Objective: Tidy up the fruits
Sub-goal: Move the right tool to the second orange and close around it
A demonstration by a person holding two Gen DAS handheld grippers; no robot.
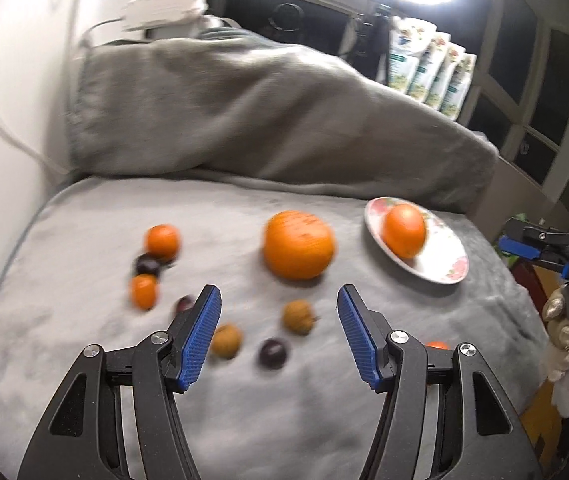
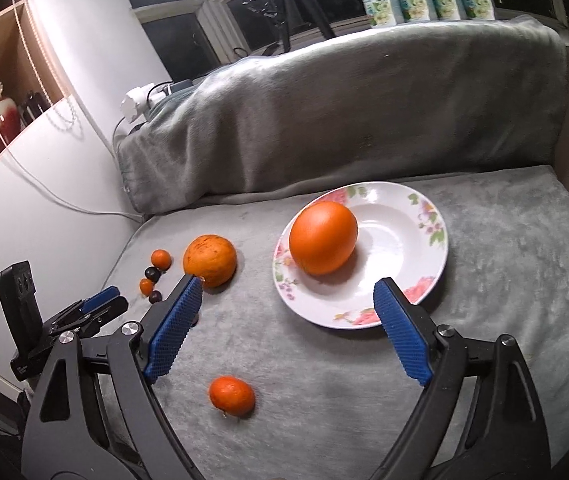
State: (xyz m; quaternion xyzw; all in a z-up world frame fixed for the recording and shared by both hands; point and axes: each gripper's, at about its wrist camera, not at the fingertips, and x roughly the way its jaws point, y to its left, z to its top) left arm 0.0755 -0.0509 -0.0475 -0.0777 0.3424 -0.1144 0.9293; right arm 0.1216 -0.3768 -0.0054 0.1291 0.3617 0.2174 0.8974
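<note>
Blue-padded jaws of the right gripper [image 2: 288, 312] are held wide apart with nothing between them, over a grey blanket [image 2: 504, 280]. At its twelve o'clock a floral plate [image 2: 412, 216] is seen, bearing a smooth orange [image 2: 322, 238]. A rougher orange [image 2: 209, 255] is placed at ten o'clock, a mandarin [image 2: 231, 396] underneath. The left gripper [image 1: 279, 310] is likewise open and empty above two walnuts [image 1: 298, 316] and a plum [image 1: 272, 353].

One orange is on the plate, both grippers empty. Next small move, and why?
Probably ease the left gripper forward to the big orange on the blanket. It lies straight ahead of the open jaws, and the plate has room beside its orange.
</note>
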